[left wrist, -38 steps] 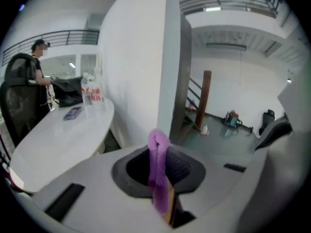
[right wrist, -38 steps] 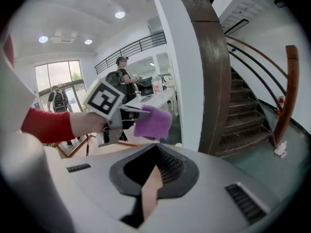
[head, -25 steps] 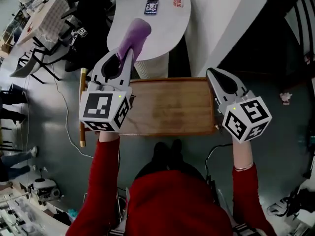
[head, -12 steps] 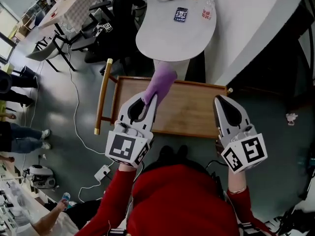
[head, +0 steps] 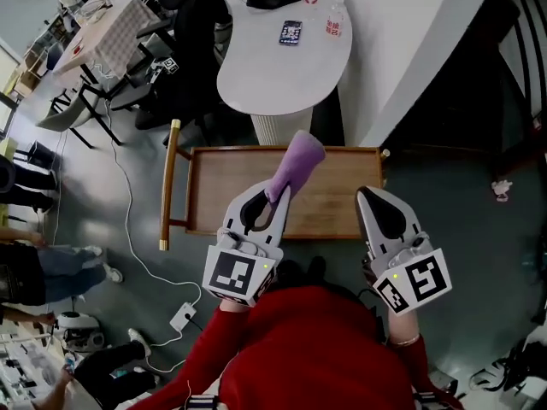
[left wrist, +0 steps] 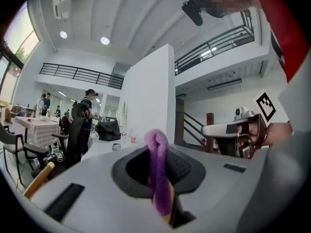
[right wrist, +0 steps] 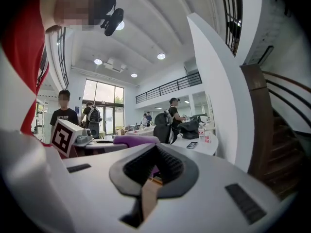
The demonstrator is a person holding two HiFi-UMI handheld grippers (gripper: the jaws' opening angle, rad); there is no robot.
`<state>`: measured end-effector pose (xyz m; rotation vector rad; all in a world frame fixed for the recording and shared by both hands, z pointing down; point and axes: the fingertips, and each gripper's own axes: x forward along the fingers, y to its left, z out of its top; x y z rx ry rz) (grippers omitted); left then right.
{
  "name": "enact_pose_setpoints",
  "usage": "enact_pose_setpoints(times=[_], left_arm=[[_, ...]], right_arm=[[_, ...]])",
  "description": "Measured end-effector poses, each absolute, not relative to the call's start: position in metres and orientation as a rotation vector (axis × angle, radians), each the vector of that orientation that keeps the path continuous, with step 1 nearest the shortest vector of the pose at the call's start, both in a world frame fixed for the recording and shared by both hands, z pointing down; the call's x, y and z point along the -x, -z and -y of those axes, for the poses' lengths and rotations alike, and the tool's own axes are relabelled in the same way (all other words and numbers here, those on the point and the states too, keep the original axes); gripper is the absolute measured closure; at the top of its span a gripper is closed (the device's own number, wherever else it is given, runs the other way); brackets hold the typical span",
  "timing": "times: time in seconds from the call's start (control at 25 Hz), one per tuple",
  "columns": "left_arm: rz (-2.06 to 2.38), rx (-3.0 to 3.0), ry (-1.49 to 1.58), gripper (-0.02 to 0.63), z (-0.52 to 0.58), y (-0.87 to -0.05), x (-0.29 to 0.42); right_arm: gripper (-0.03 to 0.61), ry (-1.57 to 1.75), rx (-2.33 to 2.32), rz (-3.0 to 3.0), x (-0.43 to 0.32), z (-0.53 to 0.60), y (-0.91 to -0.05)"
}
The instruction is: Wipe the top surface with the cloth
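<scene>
A low wooden cart top (head: pixel 329 190) lies below me in the head view. My left gripper (head: pixel 275 196) hangs over its middle, shut on a purple cloth (head: pixel 296 162) that sticks out forward past the jaws toward the far edge. In the left gripper view the purple cloth (left wrist: pixel 158 171) stands pinched between the jaws of my left gripper (left wrist: pixel 161 155). My right gripper (head: pixel 371 196) hovers over the top's right front corner, shut with nothing in it. The right gripper view shows my right gripper (right wrist: pixel 154 155) closed, with the purple cloth (right wrist: pixel 134 141) off to its left.
A wooden handle bar (head: pixel 168 183) runs along the cart's left end. Beyond the far edge stands a white round table (head: pixel 273 67) with a phone (head: pixel 290 32) and bottles (head: pixel 335 15). A white wall (head: pixel 410 49) rises at right. A cable (head: pixel 128 220) lies on the floor.
My left gripper has carried the cloth from beyond the top's far left corner to over its middle. The right gripper has stayed near the right end, now closer to the front edge.
</scene>
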<state>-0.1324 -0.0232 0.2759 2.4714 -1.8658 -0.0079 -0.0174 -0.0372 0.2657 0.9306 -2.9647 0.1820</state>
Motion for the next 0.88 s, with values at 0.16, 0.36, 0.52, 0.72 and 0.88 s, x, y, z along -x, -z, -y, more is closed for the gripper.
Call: enact_pose_setpoints(times=[0.16,0.36,0.52,0.72,0.88], left_arm=[[1.825,-2.435,-0.065,0.563,0.019,-0.285,0.132],[1.792,-2.429,-0.102,0.565,0.028,-0.289,0.123],[1.783,-2.457,-0.115,0.565,0.032,-0.293,0.115],[1.769,-2.425,-0.137,0.565,0.035,-0.304,0.106],[1.763,-2.447,-0.101,0.565,0.034,-0.296,0.107]], right_arm=[[0.574,-0.136,-0.946,2.922,0.017,0.038,-0.265],[0.574,-0.114,-0.982,2.93,0.013,0.046,-0.262],[0.574,-0.119,-0.989,2.939,0.008,0.048,-0.271],[0.574,-0.135,-1.007,2.911,0.001,0.055,-0.28],[0.574,-0.104,-1.019,2.912,0.002,0.058,-0.279]])
